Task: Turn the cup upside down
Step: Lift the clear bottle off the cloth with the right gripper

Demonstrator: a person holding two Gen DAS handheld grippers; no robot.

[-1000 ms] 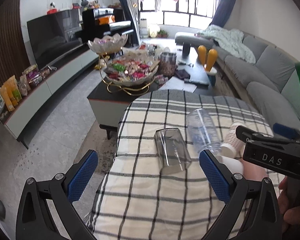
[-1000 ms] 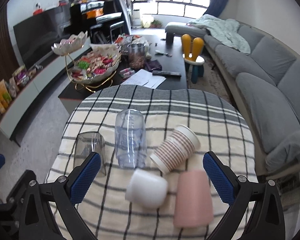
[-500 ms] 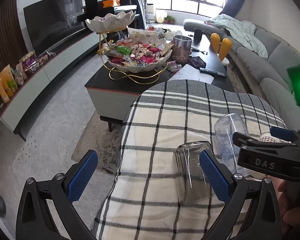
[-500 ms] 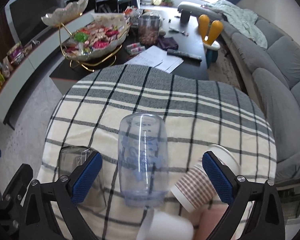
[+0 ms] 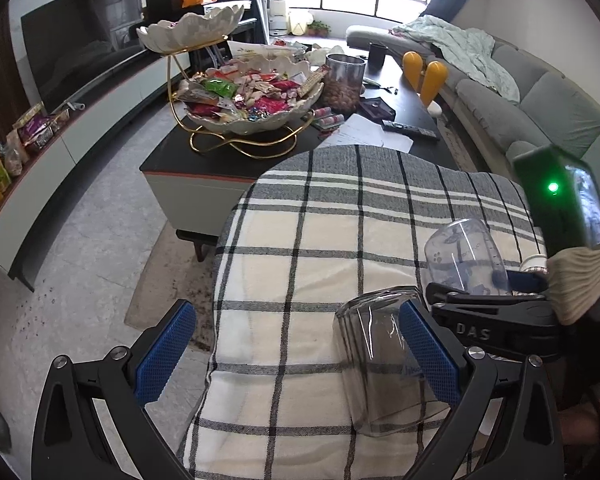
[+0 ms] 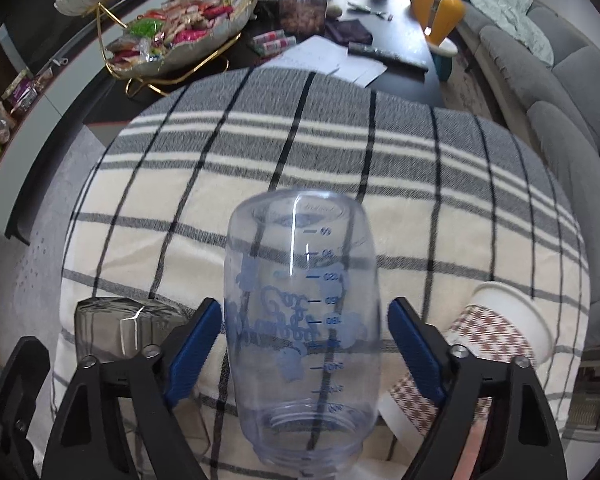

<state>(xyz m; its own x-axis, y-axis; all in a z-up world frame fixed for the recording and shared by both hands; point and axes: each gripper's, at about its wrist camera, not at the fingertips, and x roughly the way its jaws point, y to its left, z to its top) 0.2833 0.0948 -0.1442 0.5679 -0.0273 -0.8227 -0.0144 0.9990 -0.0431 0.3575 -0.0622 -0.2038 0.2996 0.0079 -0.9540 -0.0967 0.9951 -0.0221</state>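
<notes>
Over the last second the right gripper (image 6: 304,354) has been brought forward and down over the tabletop (image 6: 440,220), so that the clear bottle (image 6: 302,328), seen a second ago well ahead of the blue pads, is now framed between them. Its jaws are spread wide, with a gap left on each side of the bottle, so nothing is gripped yet. The bottle lies on its side on the plaid cloth, its closed base pointing away and its threaded mouth toward the camera. From this it is judged that the approach is nearly done and that closing on the body is the next step, after which the bottle can be turned mouth down.

The left gripper (image 5: 300,354) has been moved as well: the glass (image 5: 384,356), which was centred ahead of it, now sits at its right pad (image 5: 428,354), partly behind it. This gripper is also held open and empty. The glass lies on its side, just beside the bottle.

A paper cup (image 6: 484,344) with a brown check pattern lies on its side just right of the right gripper; whether it touches the bottle cannot be told. Care is called for so that it is not knocked as the jaws close
</notes>
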